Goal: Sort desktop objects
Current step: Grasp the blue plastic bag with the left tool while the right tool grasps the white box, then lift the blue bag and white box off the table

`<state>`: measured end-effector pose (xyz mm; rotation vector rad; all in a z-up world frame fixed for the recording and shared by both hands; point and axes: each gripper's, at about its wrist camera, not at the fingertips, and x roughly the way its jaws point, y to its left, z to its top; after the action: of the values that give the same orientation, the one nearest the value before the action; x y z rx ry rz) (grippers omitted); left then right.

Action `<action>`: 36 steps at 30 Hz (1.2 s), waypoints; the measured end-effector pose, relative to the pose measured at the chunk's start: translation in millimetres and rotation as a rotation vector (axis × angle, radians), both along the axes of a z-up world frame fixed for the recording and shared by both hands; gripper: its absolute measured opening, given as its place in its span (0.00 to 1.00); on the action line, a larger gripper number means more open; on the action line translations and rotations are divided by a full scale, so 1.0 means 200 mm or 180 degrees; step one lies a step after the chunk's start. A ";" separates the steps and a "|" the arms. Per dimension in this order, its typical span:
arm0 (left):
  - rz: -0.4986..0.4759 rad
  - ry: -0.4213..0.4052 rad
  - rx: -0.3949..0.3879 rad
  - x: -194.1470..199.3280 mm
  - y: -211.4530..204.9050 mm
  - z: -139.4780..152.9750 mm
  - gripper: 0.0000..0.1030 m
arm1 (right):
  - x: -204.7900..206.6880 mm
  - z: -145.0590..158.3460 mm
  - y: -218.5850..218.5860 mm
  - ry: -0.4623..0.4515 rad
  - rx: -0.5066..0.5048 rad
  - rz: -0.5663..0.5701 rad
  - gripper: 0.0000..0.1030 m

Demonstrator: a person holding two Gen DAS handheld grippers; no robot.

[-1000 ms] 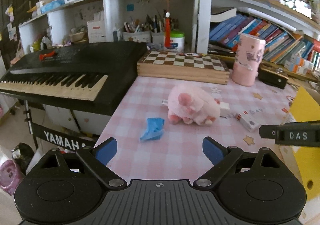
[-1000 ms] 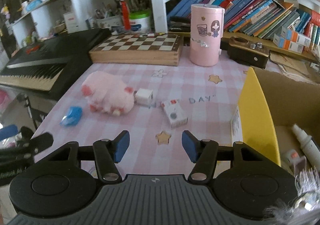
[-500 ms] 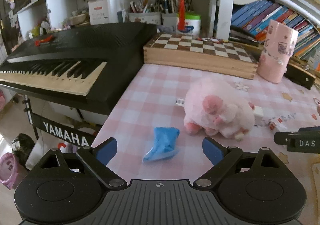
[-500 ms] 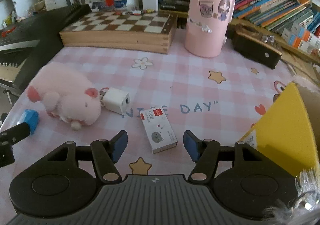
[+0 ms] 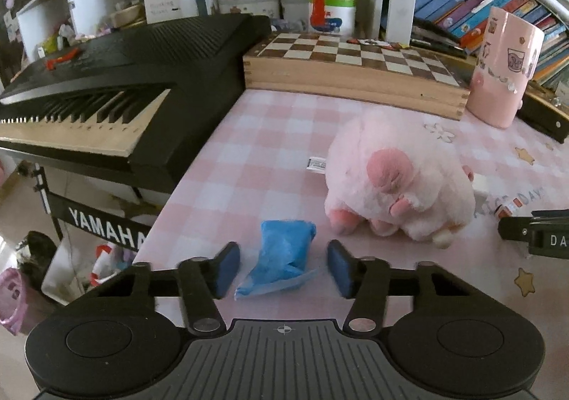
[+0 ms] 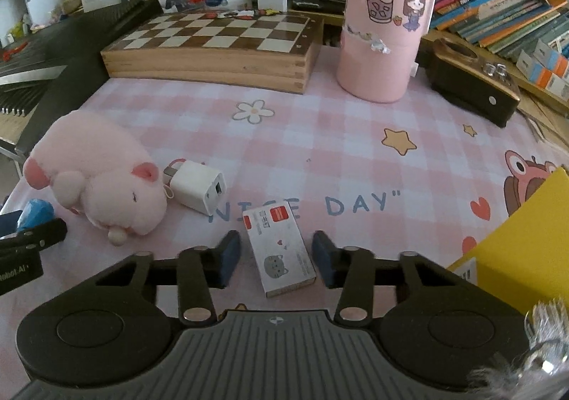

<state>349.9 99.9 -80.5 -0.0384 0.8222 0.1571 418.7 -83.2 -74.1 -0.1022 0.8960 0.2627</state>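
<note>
Two targets, one per tongs. Left tongs (image 5: 282,270) closing, pads not yet touching blue packet (image 5: 284,259) between them, near plush pig (image 5: 398,186). Packet looks soft, light, crinkly: squeeze mid-body, not thin loose edge. Right tongs (image 6: 275,257) closing, narrow gaps left around small box (image 6: 279,250), also near pig. Box looks stiff, light, smooth card: pinch long sides.

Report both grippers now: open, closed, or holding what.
Left gripper: open, fingers just closing around the blue packet, not pressing on it yet.
Right gripper: open, fingers just closing around the small white box, gaps on both sides.
</note>
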 end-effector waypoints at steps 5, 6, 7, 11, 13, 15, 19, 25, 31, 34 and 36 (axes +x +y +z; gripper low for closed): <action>-0.0037 0.0016 0.0021 0.00 -0.01 0.01 0.27 | 0.00 0.01 -0.01 0.0004 0.0046 0.0004 0.27; -0.0026 0.0022 0.0011 -0.01 -0.01 0.02 0.27 | -0.01 0.01 -0.01 0.0019 0.0068 -0.0014 0.27; -0.0015 0.0008 -0.0012 -0.02 -0.01 0.03 0.27 | -0.02 0.02 -0.02 0.0027 0.0094 -0.0030 0.27; -0.0038 -0.0114 -0.0084 -0.10 -0.02 0.11 0.27 | -0.08 0.07 -0.03 -0.0013 0.0181 -0.0038 0.27; -0.0074 -0.0181 -0.0130 -0.14 -0.02 0.15 0.27 | -0.11 0.09 -0.04 -0.0017 0.0224 -0.0036 0.27; -0.0114 -0.0235 -0.0191 -0.18 -0.02 0.18 0.27 | -0.15 0.12 -0.05 -0.0023 0.0275 -0.0053 0.27; -0.0247 -0.0326 -0.0287 -0.28 -0.03 0.24 0.27 | -0.26 0.20 -0.08 -0.0082 0.0356 -0.0085 0.27; -0.0420 -0.0485 -0.0436 -0.43 -0.04 0.35 0.27 | -0.46 0.30 -0.11 -0.0171 0.0450 -0.0106 0.27; -0.0642 -0.0623 -0.0443 -0.59 -0.05 0.43 0.27 | -0.65 0.39 -0.13 -0.0290 0.0504 -0.0116 0.27; -0.0719 -0.0657 -0.0479 -0.67 -0.03 0.45 0.27 | -0.75 0.42 -0.13 -0.0329 0.0497 -0.0129 0.27; -0.0755 -0.0664 -0.0508 -0.72 -0.03 0.46 0.27 | -0.82 0.43 -0.13 -0.0353 0.0492 -0.0144 0.27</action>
<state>205.0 94.0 12.4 -0.1052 0.6236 -0.1351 255.2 -110.1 12.7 0.0464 0.7642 0.2806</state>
